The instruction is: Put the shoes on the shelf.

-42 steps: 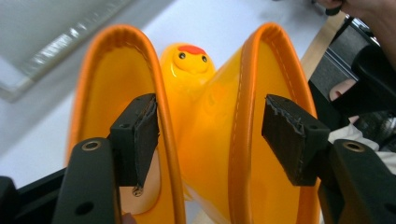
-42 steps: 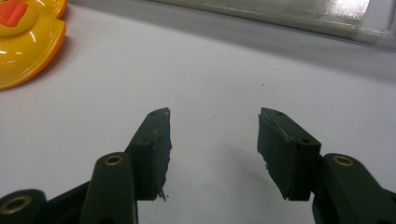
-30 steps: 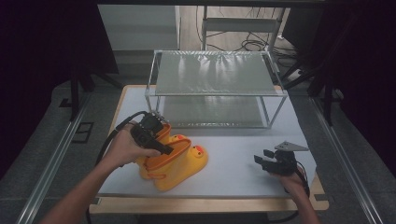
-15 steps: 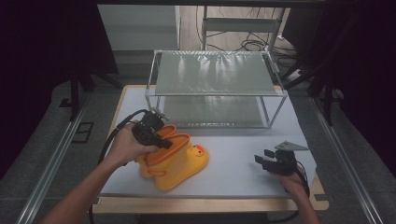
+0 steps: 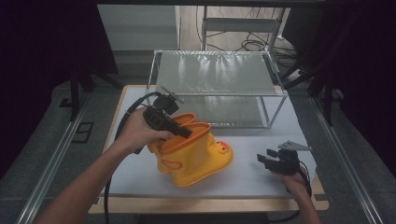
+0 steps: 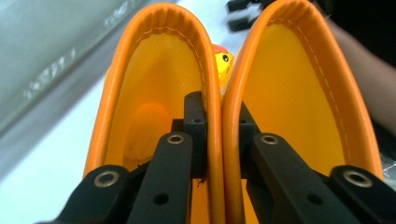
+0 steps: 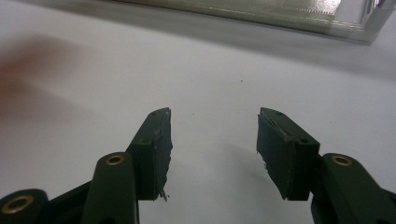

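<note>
A pair of yellow rubber boots (image 5: pixel 196 156) with orange rims and a duck face on the toe hangs tilted just above the white mat (image 5: pixel 252 179). My left gripper (image 5: pixel 183 131) has just been closing, and it is now shut on the two touching rims. In the left gripper view one jaw of the left gripper (image 6: pixel 217 116) sits inside each of the boots (image 6: pixel 154 79), pinching the inner walls together. My right gripper (image 5: pixel 267 158) rests low at the mat's right front. In the right gripper view the right gripper (image 7: pixel 212 140) stands open over bare mat.
A two-level metal-framed shelf rack (image 5: pixel 215 74) stands at the back of the table, behind the boots. Its lower edge (image 7: pixel 261 16) shows at the top of the right gripper view. The left gripper's cable (image 5: pixel 122 123) loops over the table's left side.
The left gripper has closed on the boots' rims and risen, so the boots came up off the mat and tilted upright. The right gripper has stayed in place.
</note>
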`<control>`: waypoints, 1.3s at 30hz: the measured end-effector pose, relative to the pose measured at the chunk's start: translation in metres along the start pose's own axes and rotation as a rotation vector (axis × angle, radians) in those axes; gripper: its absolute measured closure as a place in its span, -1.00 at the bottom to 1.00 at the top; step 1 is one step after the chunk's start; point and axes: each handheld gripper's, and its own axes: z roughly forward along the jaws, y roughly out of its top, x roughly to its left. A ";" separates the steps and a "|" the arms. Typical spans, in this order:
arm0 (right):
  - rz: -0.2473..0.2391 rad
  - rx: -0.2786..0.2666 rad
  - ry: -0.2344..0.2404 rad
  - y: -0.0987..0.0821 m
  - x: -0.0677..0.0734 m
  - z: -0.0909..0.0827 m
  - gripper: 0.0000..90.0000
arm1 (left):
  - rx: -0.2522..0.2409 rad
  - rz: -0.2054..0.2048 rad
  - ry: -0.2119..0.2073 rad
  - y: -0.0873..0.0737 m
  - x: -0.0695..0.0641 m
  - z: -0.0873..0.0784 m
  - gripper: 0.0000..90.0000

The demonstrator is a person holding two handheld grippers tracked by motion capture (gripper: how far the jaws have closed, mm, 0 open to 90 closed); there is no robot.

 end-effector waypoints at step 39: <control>0.045 -0.001 -0.028 -0.005 -0.012 -0.002 0.01 | -0.138 -0.030 0.026 0.144 -0.010 -0.079 0.82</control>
